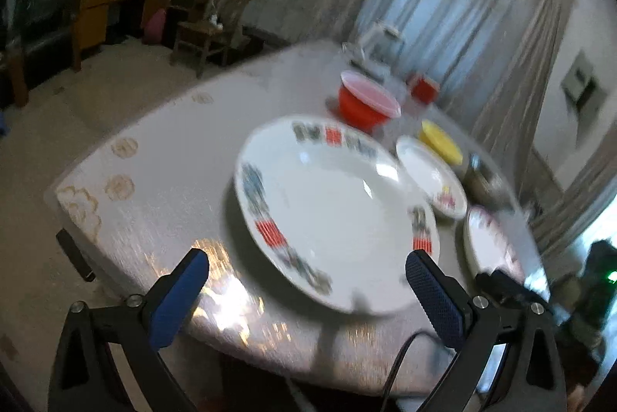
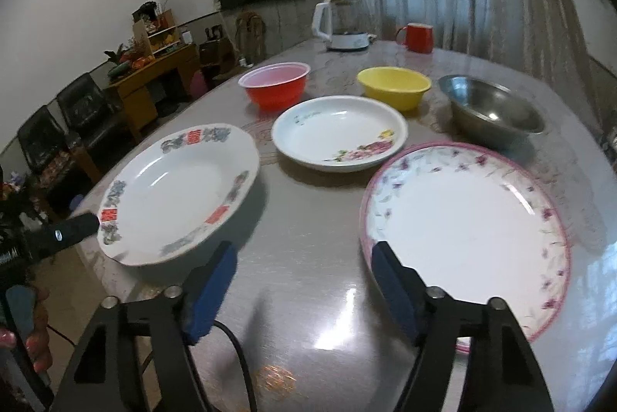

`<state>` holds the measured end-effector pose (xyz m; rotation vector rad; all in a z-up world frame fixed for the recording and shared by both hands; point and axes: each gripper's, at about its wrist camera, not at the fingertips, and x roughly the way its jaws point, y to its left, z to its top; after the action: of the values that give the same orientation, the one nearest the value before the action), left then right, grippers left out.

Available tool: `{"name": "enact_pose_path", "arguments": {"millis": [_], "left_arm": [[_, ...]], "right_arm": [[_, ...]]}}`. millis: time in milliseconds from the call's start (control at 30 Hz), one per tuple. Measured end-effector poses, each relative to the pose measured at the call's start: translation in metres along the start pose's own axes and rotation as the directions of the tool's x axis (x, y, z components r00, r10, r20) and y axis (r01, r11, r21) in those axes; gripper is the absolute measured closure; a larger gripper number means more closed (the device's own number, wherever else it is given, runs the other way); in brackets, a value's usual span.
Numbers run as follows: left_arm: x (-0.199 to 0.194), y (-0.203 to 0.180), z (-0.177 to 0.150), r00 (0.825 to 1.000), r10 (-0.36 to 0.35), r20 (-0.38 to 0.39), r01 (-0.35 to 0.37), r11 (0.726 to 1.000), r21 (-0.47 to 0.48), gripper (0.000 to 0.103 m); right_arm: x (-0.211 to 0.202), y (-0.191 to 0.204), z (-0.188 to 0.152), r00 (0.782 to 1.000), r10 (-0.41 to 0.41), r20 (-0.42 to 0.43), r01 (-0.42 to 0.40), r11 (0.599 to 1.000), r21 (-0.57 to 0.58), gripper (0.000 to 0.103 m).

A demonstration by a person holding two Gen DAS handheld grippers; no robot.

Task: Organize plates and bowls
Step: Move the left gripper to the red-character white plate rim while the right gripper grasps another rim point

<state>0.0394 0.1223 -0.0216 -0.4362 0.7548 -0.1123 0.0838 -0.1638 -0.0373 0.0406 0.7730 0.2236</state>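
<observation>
My left gripper [image 1: 306, 281] is spread wide around the white deep plate with red-and-grey rim pattern [image 1: 331, 215] at frame centre; pinching its overhanging edge could tip it off the table [image 1: 154, 180].

- Glossy patterned table [image 2: 308, 296] fills the lower frame.
- Near edge: red-and-grey rimmed plate [image 2: 177, 196] at left, pink-rimmed floral plate [image 2: 466, 230] at right.
- Centre: white rose-printed dish [image 2: 339, 132].
- Behind: red bowl [image 2: 274, 86], yellow bowl [image 2: 393, 88], steel bowl [image 2: 493, 111].
- Far end: kettle [image 2: 341, 22] and red mug [image 2: 416, 37] (both small).
</observation>
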Motion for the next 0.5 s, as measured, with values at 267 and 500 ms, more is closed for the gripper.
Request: {"name": "enact_pose_path", "arguments": {"millis": [267, 500], "left_arm": [[0.024, 0.027, 0.026, 0.998, -0.012, -0.061, 0.008, 0.998, -0.06, 0.0], [0.043, 0.031, 0.034, 0.995, -0.07, -0.065, 0.067, 0.997, -0.045, 0.0]], "right_arm": [[0.035, 0.013, 0.015, 0.994, 0.086, -0.064, -0.083, 0.995, 0.046, 0.036], [0.053, 0.023, 0.021, 0.994, 0.074, -0.078, -0.071, 0.997, 0.038, 0.035]]}}
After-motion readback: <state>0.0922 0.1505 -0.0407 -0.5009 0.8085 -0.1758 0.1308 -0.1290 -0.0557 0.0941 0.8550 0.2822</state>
